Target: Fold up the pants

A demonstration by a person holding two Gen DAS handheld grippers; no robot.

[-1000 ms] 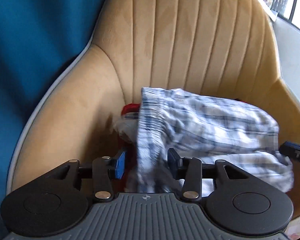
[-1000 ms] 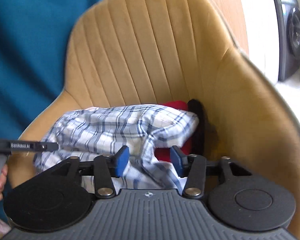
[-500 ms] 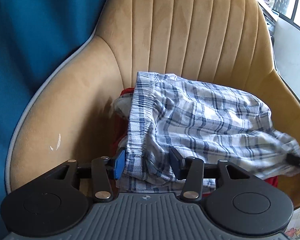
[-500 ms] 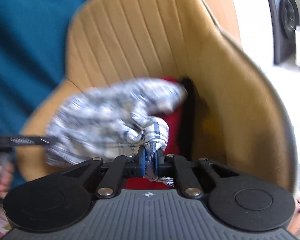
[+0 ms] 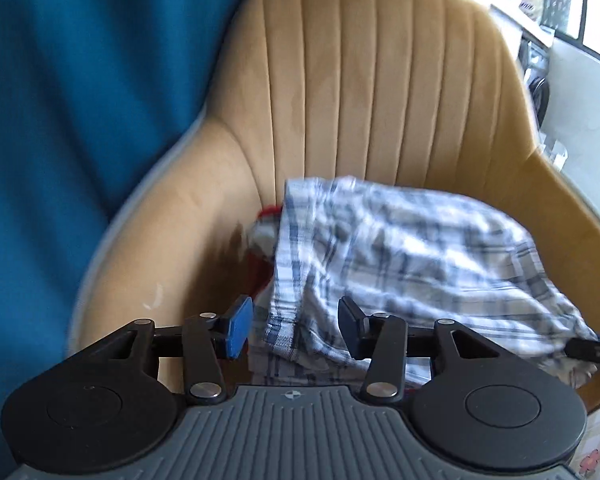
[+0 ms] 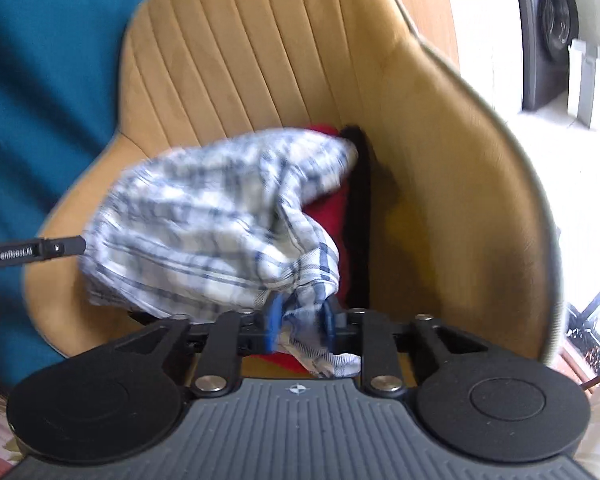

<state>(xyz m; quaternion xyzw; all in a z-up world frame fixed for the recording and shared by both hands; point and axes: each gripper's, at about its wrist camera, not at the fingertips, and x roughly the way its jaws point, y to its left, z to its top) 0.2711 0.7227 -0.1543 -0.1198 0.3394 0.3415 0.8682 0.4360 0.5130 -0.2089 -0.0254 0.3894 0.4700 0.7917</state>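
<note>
Right gripper (image 6: pixel 298 322) opening, one pants (image 6: pixel 204 220) bunched between

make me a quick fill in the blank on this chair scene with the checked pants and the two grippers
1. The blue-and-white checked cotton pants lie on a ____ upholstered chair.
2. A bunched corner of the pants sits between the fingers of the ____ gripper.
3. The garment showing from under the pants is ____.
4. The left gripper has blue-padded fingers standing ____, not pressing the cloth.

Missing words: tan; right; red; apart
</note>
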